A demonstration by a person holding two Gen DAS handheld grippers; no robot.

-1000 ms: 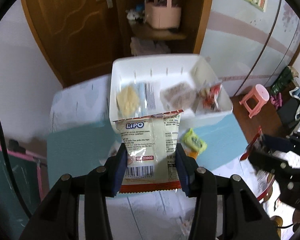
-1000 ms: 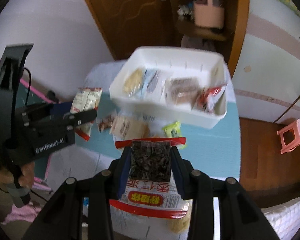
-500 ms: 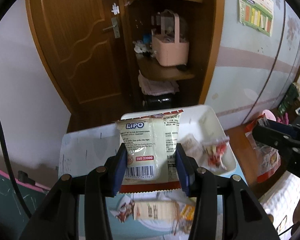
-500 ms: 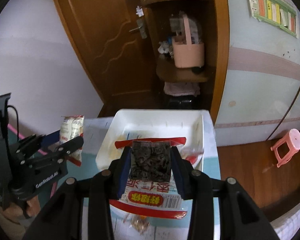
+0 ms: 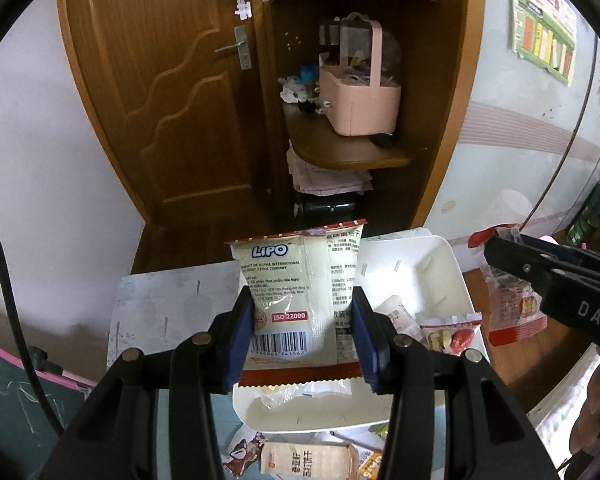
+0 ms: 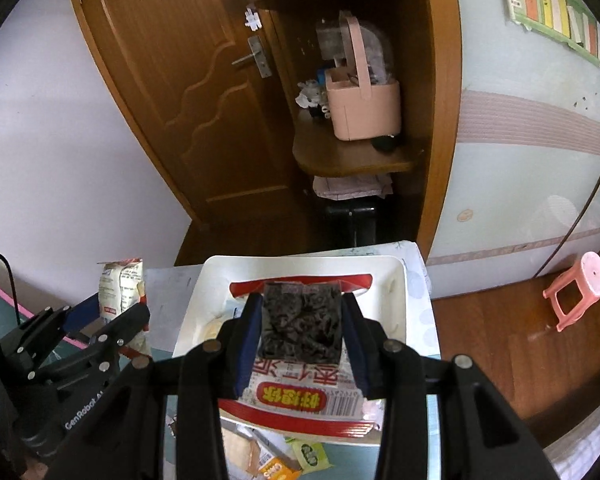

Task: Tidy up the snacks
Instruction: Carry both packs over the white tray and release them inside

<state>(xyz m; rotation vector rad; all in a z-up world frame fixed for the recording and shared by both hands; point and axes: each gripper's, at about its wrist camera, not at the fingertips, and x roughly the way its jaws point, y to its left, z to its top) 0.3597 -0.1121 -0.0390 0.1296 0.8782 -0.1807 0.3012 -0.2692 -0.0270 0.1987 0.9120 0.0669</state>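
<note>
Both packs are mid-carry over the white plastic bin: left gripper jaws clamp a cream Lipo biscuit pack, right gripper jaws pinch a red-trimmed dark snack pack. Next up, I'd guess: lower in, let go.

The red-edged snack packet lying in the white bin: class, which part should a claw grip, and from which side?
Grip the snack packet across its narrow width, coming from above, since it lies flat on the floor of the white bin and the walls block a sideways approach. A crimped end seam may also give a thin edge to pinch.
</note>
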